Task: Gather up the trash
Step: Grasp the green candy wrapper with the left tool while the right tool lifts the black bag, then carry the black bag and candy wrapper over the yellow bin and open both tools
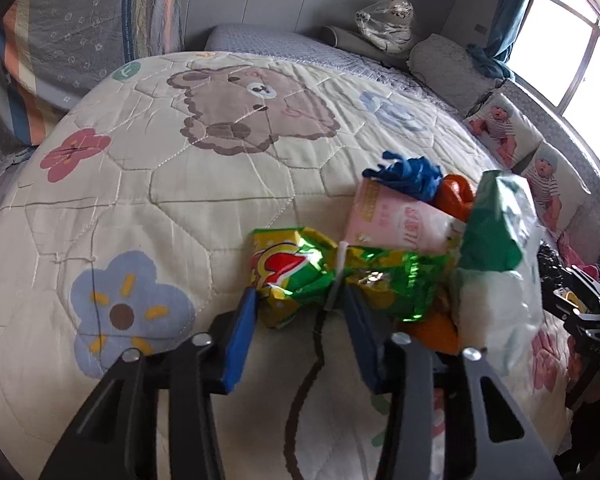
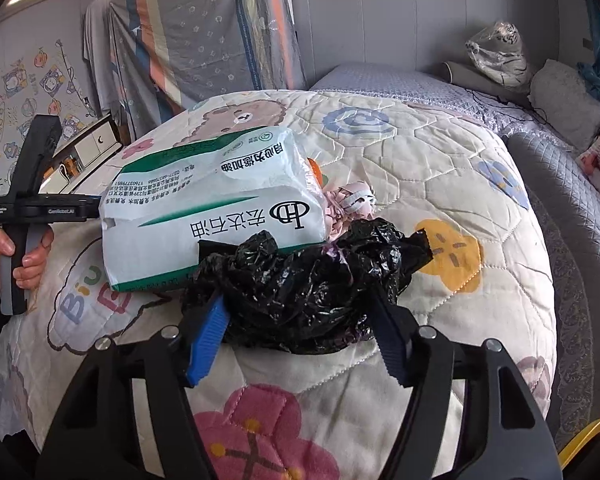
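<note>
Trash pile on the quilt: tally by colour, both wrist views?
Green and white: 1, tissue pack
Pink: 1, tissue pack
Green and yellow foil: 1, snack wrapper
Black: 1, plastic bag
Blue: 1, crumpled piece
Orange: at least 1, piece; partly hidden
Total: 6 visible

Left gripper and right gripper are both open.

The quilt point(image 1: 148, 184) lies bare to the left of the trash heap, so a gripper could pass freely there. On the right the way is crowded: the green-and-white pack point(image 1: 500, 240) stands tall against the pink pack point(image 1: 396, 220) and the foil wrapper point(image 1: 300, 272). In the right wrist view the black bag point(image 2: 312, 280) (crumpled, bulky) fills the gap between the right gripper's point(image 2: 296, 332) fingers, touching the green-and-white pack behind it.
</note>
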Action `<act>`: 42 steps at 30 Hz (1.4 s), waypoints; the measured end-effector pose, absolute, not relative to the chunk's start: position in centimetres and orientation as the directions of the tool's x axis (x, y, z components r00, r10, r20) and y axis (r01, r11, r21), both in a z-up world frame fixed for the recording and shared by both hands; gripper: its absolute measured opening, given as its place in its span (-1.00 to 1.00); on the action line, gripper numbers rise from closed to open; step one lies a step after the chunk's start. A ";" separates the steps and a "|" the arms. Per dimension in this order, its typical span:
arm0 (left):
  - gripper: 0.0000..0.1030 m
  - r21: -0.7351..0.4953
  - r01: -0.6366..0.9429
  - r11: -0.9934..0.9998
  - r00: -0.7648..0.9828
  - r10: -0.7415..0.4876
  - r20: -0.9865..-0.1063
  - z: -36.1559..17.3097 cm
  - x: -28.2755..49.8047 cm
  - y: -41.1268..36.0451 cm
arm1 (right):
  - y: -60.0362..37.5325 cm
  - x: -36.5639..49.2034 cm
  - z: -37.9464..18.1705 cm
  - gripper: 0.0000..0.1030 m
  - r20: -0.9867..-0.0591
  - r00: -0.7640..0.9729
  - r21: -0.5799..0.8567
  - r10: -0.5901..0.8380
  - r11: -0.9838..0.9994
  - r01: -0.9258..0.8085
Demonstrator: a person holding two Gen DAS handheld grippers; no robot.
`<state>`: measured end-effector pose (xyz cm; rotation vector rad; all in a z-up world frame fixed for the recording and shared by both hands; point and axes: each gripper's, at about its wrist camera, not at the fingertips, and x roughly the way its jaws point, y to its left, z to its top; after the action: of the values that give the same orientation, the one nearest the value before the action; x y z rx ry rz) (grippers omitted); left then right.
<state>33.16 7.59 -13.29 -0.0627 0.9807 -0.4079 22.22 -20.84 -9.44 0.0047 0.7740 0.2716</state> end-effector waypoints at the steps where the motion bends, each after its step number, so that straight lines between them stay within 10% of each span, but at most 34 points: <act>1: -0.32 -0.231 0.306 0.924 0.480 -0.359 -0.801 -13.6 33.5 7.4 | -20.8 22.3 -9.5 0.05 -0.693 0.677 0.108 0.249 0.964 -0.244; 13: -0.70 -0.180 0.295 0.939 0.516 -0.314 -0.797 -13.3 34.8 6.0 | -21.4 22.4 -9.8 -0.77 -0.698 0.654 0.161 0.291 0.954 -0.253; 42: -0.75 -0.147 0.229 0.962 0.723 -0.269 -0.636 -4.9 25.6 9.4 | -22.3 15.3 -4.3 -0.84 -0.585 0.774 0.114 0.242 0.970 -0.217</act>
<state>25.63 9.40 -4.94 -0.0592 0.7117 -0.2748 15.30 -22.32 -4.30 0.0413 0.6392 0.2484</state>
